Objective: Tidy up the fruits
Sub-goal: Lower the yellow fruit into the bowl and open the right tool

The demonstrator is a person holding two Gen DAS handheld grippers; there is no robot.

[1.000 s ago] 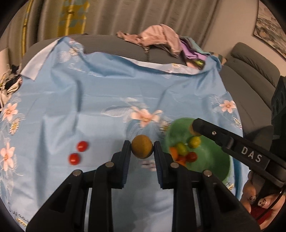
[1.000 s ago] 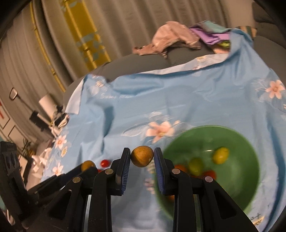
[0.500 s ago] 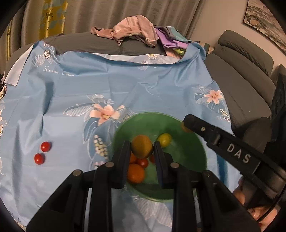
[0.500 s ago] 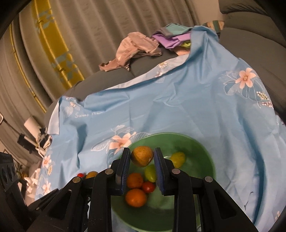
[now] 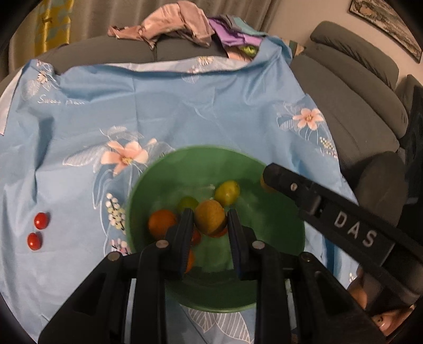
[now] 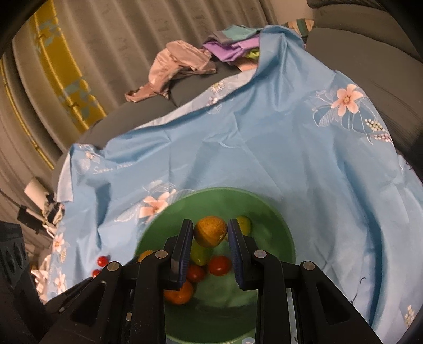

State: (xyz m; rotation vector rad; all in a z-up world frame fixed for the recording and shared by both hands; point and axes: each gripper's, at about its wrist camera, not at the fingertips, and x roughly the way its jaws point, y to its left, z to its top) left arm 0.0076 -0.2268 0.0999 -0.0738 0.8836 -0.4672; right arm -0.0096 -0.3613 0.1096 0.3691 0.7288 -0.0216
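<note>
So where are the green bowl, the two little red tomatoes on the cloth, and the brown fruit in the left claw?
Bowl [image 5: 277,232]: left wrist view, bare inner wall.
Tomatoes [image 5: 41,221]: left wrist view, middle of the upper one.
Brown fruit [image 5: 209,215]: left wrist view, its middle, between the claw's fingers.

A home living room is showing: a grey padded sofa [image 5: 351,87], long pleated curtains [image 6: 111,47], and loose crumpled clothes [image 5: 171,23] lying about.
</note>
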